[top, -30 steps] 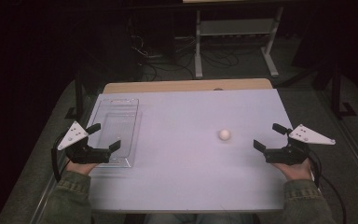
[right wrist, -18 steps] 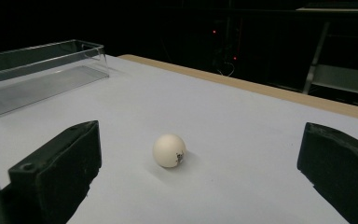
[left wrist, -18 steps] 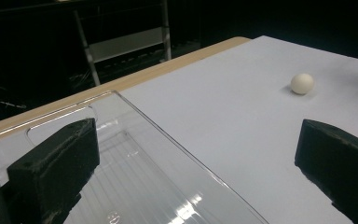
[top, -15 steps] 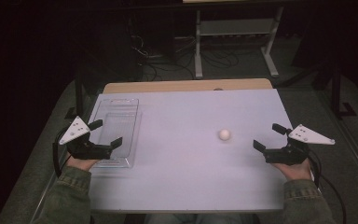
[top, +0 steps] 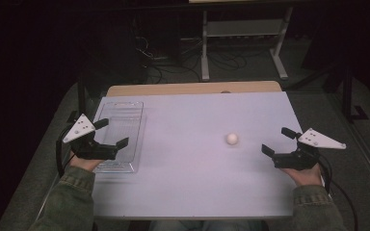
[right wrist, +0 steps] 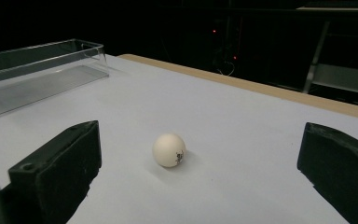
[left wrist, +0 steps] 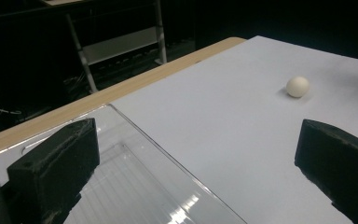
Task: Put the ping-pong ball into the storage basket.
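White ball: a small round ball (top: 231, 138) sits alone on the pale desk (top: 188, 192), right of centre, touching nothing, and it carries a small dark mark on the side facing the right tool
Right tool: the right tool (top: 279, 142) is held low at the desk's 3 o'clock edge, jaws spread wide and empty, nothing between them
Line-up: here's the one that matters, the ball lies at about 10 o'clock from the right tool in the high view, near but not touching; in the right gripper view the ball (right wrist: 168, 150) sits dead ahead between the two black jaws, slightly toward the left one
Long axis: none to speak of, it's a sphere, so any closing angle should do, but I'd judge it ready to roll at a nudge
Left tool: the left tool (top: 112, 134) hovers over the near end of the clear tray (top: 125, 108), jaws wide apart as well, holding nothing
Clear tray: see-through plastic, long side running 12 to 6 o'clock, lying at the desk's 9 o'clock side, nothing in it
Nearer hand: the right, easily; from the left tool the ball (left wrist: 298, 87) is well apart, off toward 2 o'clock in the left gripper view
Next call: likely a straight push forward by the right tool, then a gentle close around the ball
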`<state>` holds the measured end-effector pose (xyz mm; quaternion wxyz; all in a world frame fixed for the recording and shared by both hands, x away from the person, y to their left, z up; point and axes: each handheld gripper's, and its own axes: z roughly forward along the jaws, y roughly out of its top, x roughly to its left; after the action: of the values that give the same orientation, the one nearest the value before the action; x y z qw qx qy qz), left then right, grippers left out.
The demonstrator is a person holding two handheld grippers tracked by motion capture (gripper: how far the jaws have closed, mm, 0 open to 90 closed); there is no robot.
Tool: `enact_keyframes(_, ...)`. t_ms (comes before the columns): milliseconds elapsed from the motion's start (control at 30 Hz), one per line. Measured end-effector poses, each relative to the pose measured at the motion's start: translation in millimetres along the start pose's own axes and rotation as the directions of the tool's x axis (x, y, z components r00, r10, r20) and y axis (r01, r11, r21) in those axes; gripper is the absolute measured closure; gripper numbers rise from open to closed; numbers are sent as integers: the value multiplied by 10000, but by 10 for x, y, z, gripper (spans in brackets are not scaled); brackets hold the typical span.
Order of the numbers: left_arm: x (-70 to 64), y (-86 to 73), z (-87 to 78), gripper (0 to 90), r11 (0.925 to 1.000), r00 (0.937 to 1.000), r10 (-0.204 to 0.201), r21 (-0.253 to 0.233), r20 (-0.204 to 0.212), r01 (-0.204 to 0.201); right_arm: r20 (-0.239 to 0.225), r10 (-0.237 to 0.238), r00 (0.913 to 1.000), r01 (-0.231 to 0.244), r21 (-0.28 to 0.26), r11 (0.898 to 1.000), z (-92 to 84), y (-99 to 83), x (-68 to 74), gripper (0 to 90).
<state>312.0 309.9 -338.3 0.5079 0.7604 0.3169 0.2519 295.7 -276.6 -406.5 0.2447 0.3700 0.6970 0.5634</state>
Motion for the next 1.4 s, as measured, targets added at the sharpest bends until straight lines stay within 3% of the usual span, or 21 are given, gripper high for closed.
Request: enact_keyframes(1400, 54, 367, 192, 0, 9964, 9965, 558, 604, 619, -596, -62, -1, 10000, 2, 126, 9999, 15, -8, 5, 0)
